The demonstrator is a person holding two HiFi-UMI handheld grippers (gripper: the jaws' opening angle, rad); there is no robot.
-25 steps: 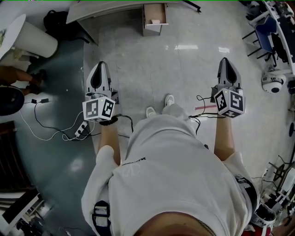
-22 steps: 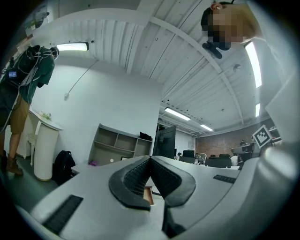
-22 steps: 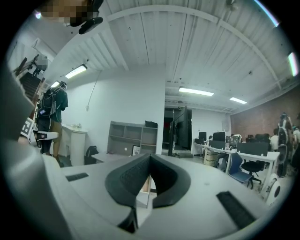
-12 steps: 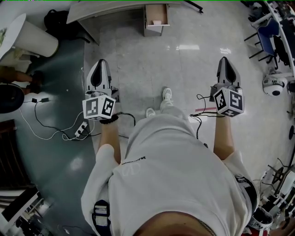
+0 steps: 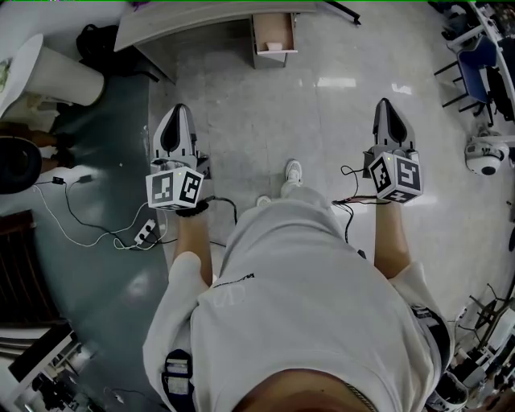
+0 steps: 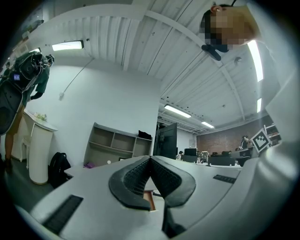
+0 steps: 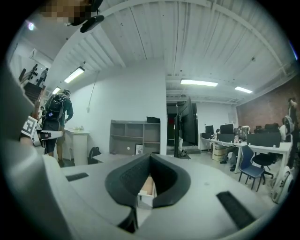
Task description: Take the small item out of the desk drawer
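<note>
The desk [image 5: 185,19] stands at the far end of the floor, with its wooden drawer [image 5: 272,36] pulled open. A small pale item [image 5: 273,46] lies inside the drawer. My left gripper [image 5: 179,109] and right gripper [image 5: 385,103] are held out at waist height, well short of the drawer, one on each side of it. Both are shut with nothing between the jaws. The drawer [image 7: 146,186] shows through the gap under the tips in the right gripper view, and its edge [image 6: 149,199] shows the same way in the left gripper view.
A white cylindrical stand [image 5: 68,71] and a black bag [image 5: 100,36] are left of the desk. Cables and a power strip [image 5: 145,232] lie on the floor at my left. A blue chair [image 5: 479,60] and a white domed device [image 5: 485,155] stand at the right.
The person has stepped forward. The drawer and desk sit slightly lower and nearer in the head view. Both grippers stay shut and level.
</note>
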